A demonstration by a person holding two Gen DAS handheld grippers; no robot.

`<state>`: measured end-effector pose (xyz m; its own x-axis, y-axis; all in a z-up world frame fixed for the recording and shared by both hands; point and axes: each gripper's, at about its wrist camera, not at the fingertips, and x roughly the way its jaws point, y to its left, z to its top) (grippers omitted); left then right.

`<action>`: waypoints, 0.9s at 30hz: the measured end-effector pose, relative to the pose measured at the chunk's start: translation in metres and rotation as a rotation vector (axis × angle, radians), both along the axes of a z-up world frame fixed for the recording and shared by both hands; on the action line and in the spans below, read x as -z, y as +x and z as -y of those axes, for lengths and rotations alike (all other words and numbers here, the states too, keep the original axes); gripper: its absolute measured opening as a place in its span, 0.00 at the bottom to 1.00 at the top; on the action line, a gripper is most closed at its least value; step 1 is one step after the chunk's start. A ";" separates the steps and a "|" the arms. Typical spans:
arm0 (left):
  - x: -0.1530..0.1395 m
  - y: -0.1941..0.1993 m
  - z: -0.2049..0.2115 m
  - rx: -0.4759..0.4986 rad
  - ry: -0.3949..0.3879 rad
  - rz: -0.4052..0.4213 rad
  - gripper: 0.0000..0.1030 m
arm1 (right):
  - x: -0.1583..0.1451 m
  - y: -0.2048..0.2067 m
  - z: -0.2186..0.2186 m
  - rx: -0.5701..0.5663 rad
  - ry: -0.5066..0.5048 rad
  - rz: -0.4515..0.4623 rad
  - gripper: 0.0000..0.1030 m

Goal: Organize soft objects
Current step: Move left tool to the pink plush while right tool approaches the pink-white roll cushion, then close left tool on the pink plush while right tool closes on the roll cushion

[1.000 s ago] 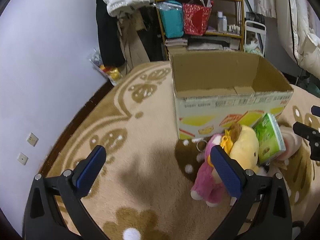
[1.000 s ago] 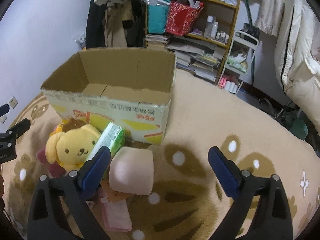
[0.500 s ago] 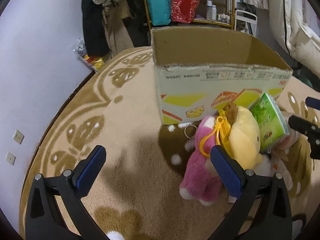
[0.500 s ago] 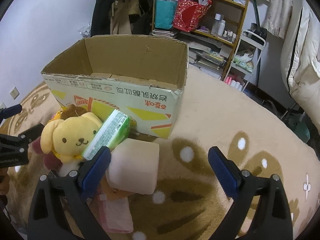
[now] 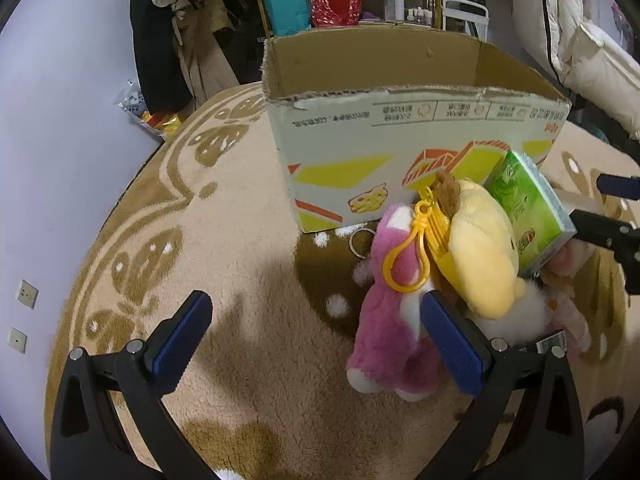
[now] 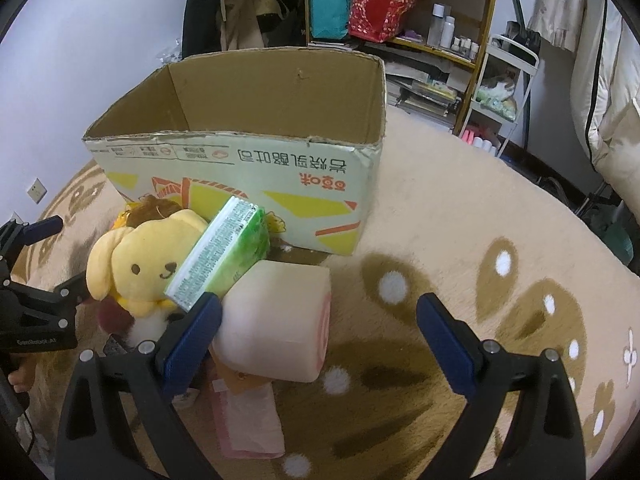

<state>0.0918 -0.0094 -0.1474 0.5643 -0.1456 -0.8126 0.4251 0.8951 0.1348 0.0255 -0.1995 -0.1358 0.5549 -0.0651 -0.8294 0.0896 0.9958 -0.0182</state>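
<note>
An open cardboard box (image 5: 400, 128) (image 6: 248, 160) stands on the rug. In front of it lies a pile: a yellow dog plush (image 5: 476, 240) (image 6: 140, 256), a pink plush (image 5: 388, 320), a green tissue pack (image 5: 528, 208) (image 6: 224, 252), a pale pink roll-shaped cushion (image 6: 280, 320) and a flat pink packet (image 6: 248, 420). My left gripper (image 5: 316, 332) is open, its right finger beside the pink plush. My right gripper (image 6: 320, 332) is open, with the cushion between its fingers' line of sight, just ahead.
A beige patterned rug (image 5: 200, 240) covers the floor. A wooden shelf (image 6: 420, 20) with bags and bottles, hanging clothes (image 5: 180, 20) and a white rack (image 6: 504, 80) stand behind the box. White bedding (image 5: 592, 48) is at the right.
Both grippers have moved closer to the pile and the box, which now look larger. Both stay open. The objects have not moved.
</note>
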 end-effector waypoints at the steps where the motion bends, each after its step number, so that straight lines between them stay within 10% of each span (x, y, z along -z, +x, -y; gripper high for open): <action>1: 0.001 -0.001 0.002 0.011 0.007 0.002 1.00 | 0.001 0.000 0.000 0.000 0.007 -0.003 0.96; 24: 0.040 0.019 0.030 0.037 -0.049 -0.125 1.00 | 0.023 0.007 0.006 -0.011 0.194 -0.053 0.79; 27: 0.036 0.012 0.026 0.054 -0.062 -0.120 0.83 | 0.025 0.005 0.006 -0.008 0.197 -0.046 0.78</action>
<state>0.1041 -0.0357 -0.1834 0.4536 -0.2252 -0.8623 0.4830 0.8753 0.0255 0.0307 -0.2055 -0.1603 0.5158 0.1053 -0.8502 0.0849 0.9813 0.1730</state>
